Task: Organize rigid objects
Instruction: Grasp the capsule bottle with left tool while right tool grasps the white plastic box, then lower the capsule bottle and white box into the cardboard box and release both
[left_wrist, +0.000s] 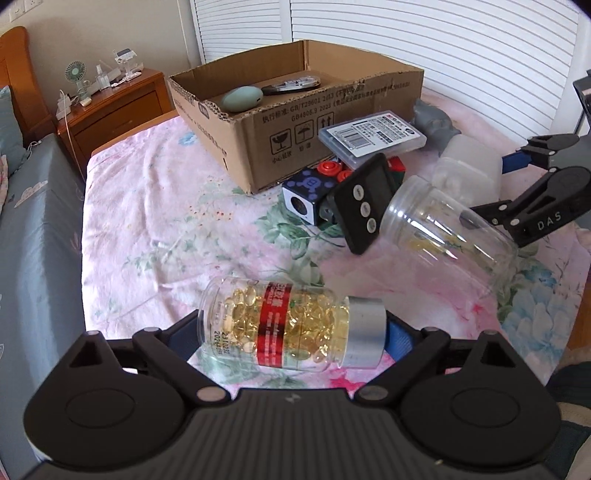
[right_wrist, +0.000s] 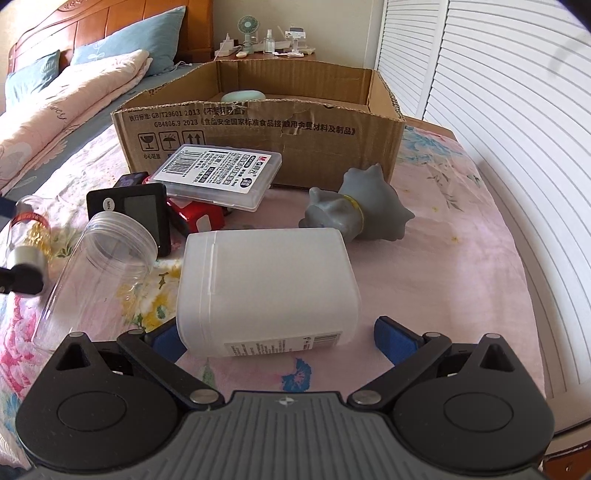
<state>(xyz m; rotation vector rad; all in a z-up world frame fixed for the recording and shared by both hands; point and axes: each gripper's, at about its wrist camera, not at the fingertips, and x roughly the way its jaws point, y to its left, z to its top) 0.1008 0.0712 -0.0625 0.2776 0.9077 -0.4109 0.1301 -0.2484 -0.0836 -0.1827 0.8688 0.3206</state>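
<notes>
The capsule bottle (left_wrist: 284, 325) lies crosswise between the left gripper (left_wrist: 291, 332)'s wide fingers, cap toward three o'clock; pad contact is unclear. The cardboard box (left_wrist: 295, 122) sits at twelve. The right gripper (right_wrist: 284, 332) stands wide around the white container (right_wrist: 266, 288).

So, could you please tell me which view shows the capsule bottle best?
The left wrist view: the capsule bottle lies sideways between the left gripper's fingers, with its red label and silver cap sharp. The right wrist view shows it only blurred and partly cut off at the left edge.
</notes>
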